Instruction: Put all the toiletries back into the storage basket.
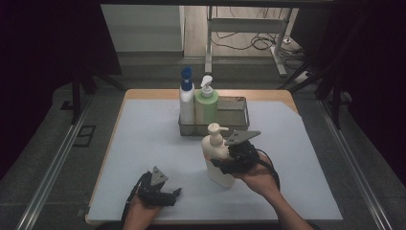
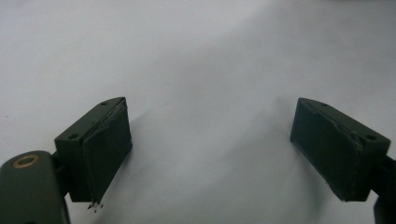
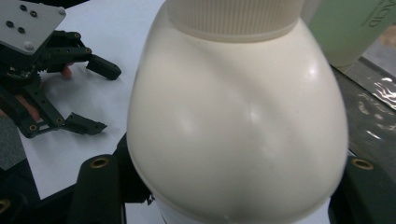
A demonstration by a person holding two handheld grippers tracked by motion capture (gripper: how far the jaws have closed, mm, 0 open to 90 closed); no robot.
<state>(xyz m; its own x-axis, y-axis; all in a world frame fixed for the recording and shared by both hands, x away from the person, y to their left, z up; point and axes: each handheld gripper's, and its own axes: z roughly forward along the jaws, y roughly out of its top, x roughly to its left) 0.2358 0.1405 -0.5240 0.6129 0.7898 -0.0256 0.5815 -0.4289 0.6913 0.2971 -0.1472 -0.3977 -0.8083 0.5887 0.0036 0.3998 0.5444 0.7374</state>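
At the tabletop (image 1: 143, 139), I have the right gripper (image 1: 229, 162) clamped around a cream pump bottle (image 1: 218, 155), its fingers pressed against the bottle's lower body from both sides. The bottle stands upright on the pale mat, just past centre toward 4 o'clock, its pump head turned toward 3 o'clock. In the right gripper view the bottle's rounded shoulder (image 3: 238, 116) bulges between the two dark fingers, with its ribbed collar at the top edge.

My left gripper (image 1: 165, 195) rests low near 7 o'clock, well apart from the bottle, its fingers (image 2: 100, 149) spread wide over bare white surface with nothing between them. The right gripper view catches it too, lying at 9 o'clock of the bottle (image 3: 60, 93).

At 12 o'clock from the held bottle sits a metal tray (image 1: 237, 117). Standing at its left end are a white bottle with a blue cap (image 1: 186, 98) and, touching it on the right, a green pump bottle (image 1: 207, 103). The rest of the tray's floor shows bare metal.
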